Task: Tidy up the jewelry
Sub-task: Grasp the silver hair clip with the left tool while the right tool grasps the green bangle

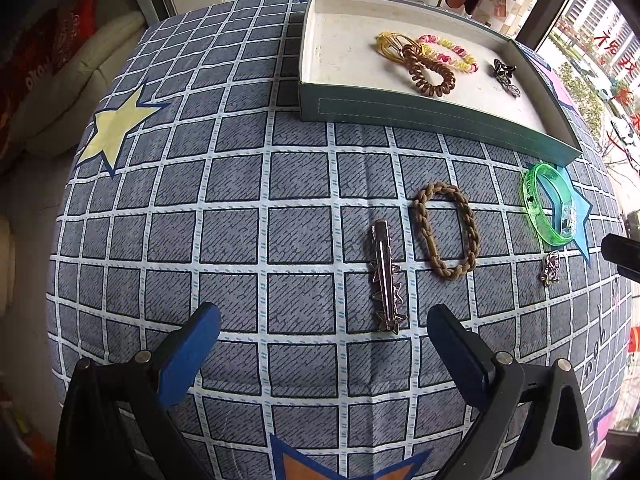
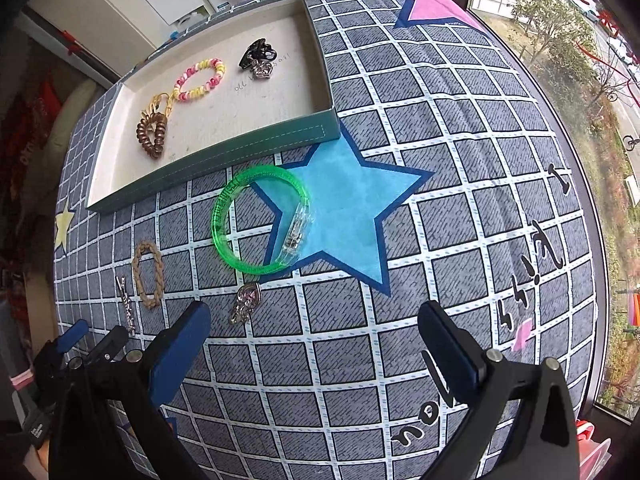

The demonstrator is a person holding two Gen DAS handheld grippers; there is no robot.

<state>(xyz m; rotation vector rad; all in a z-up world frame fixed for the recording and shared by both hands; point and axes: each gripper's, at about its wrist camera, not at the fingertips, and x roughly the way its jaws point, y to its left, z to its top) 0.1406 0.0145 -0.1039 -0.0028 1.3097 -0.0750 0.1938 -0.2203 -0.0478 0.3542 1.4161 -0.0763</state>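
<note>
As both grippers hang above the checked cloth with nothing between their fingers, the scene reads as follows.

Surface: a counter under a grey-blue checked cloth point(image 1: 240, 184) printed with coloured stars; whether a table or something else lies beneath cannot be told.

Tray: one shallow teal box point(image 1: 420, 114) with a pale floor, at the far side of the cloth; also seen in the right wrist view point(image 2: 224, 156).

Items in the tray, four: one brown spiral hair tie point(image 1: 430, 76), one pink-and-yellow spiral hair tie point(image 1: 448, 52), one yellow-gold ring-shaped piece point(image 1: 390, 44) touching the brown one, and one dark claw clip point(image 1: 505, 74) lying apart to the right.

Items on the cloth, four: one silver bar clip point(image 1: 386, 276) trimmed with small stars, lying lengthwise just ahead of the left gripper; one tan braided hair tie point(image 1: 420, 216), an elongated loop just beside the clip; one translucent green bangle point(image 2: 224, 236) with a clear block set into its band, lying flat, partly over the blue star point(image 2: 352, 208) and near the tray's front wall; one small silver ornament point(image 2: 246, 304) just below the bangle.

Left gripper point(image 1: 324, 316): jaws spread wide, empty, blue pads visible.

Right gripper point(image 2: 314, 314): jaws spread wide, empty, the silver ornament near its left finger.
</note>
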